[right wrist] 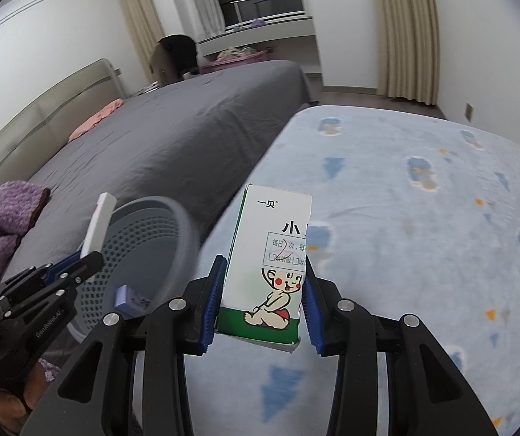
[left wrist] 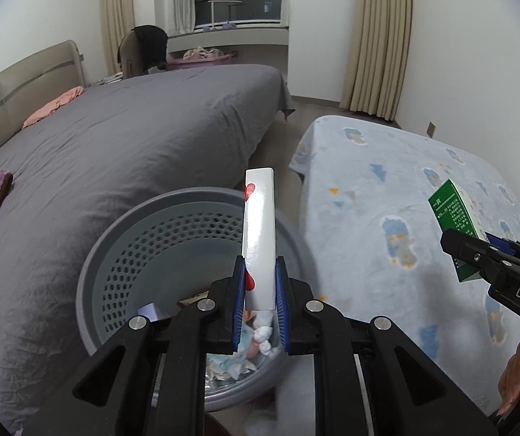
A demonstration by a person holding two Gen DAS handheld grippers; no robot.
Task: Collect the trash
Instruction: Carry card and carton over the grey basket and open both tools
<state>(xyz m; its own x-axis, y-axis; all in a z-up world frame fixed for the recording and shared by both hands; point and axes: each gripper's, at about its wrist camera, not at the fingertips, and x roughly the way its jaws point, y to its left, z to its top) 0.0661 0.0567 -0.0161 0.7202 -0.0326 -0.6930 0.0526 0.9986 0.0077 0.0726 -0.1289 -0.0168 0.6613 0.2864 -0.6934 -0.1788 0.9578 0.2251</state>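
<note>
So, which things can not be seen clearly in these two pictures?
- Bottom of the grey bin: left wrist view, mostly covered by the left gripper and its white box; only scraps of paper show.
- Printed text on the green and white box: right wrist view, torn at its right edge; in the left wrist view, too small.
- Small blue item at the bin: blurred, cannot be identified.
</note>
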